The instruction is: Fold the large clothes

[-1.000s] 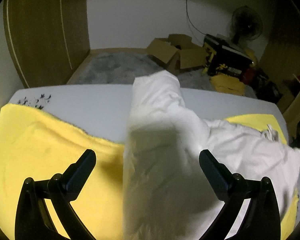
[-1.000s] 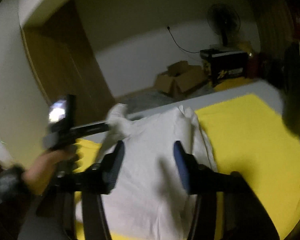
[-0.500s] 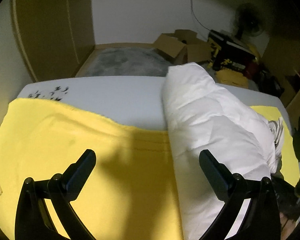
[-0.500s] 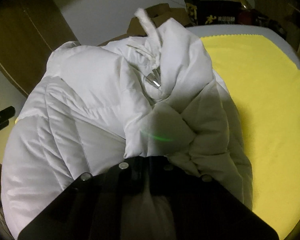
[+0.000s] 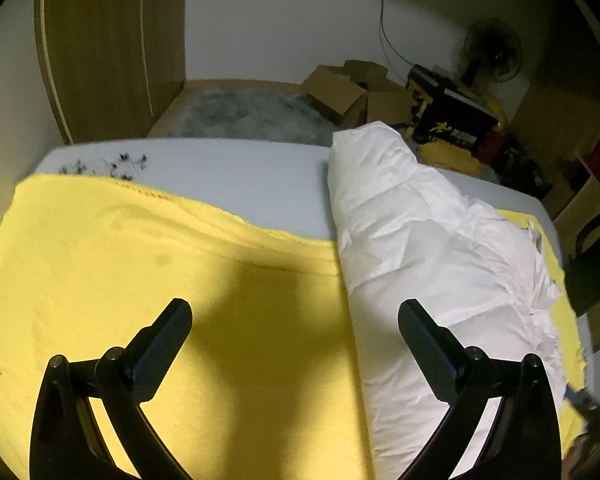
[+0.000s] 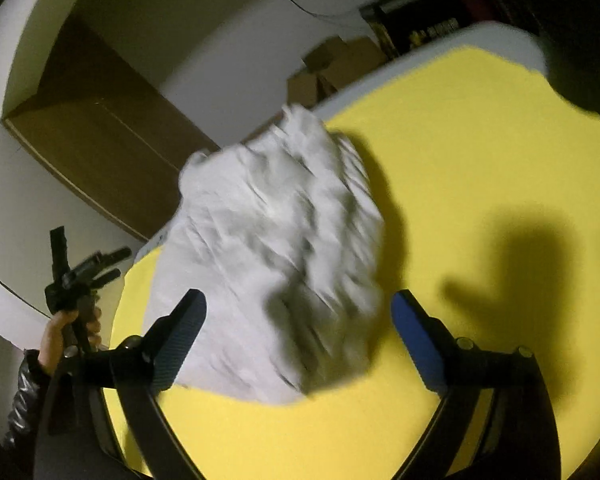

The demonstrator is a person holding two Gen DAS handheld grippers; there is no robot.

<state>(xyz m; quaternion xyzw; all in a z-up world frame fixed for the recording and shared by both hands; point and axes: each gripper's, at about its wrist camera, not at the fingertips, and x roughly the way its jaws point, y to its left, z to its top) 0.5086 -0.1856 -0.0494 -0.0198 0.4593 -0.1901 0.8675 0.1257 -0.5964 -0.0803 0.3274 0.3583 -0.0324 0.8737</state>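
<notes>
A white puffy jacket (image 5: 432,248) lies bundled on a yellow cloth (image 5: 140,264) that covers a white table. In the right wrist view the jacket (image 6: 276,256) is a blurred heap on the yellow cloth (image 6: 460,184). My left gripper (image 5: 294,328) is open and empty above the yellow cloth, just left of the jacket. My right gripper (image 6: 298,320) is open and empty, raised above the jacket's near edge. The left gripper also shows in the right wrist view (image 6: 84,276), held in a hand at the left edge.
The white table (image 5: 228,176) has small dark marks near its far left corner. Beyond it are a wooden wardrobe (image 5: 100,52), a grey rug (image 5: 244,112), cardboard boxes (image 5: 352,92), a black and yellow box (image 5: 448,116) and a standing fan (image 5: 492,52).
The right gripper has let go of the jacket, opened and pulled back and up. The jacket now rests in a folded heap. The left gripper has shifted left of it.
</notes>
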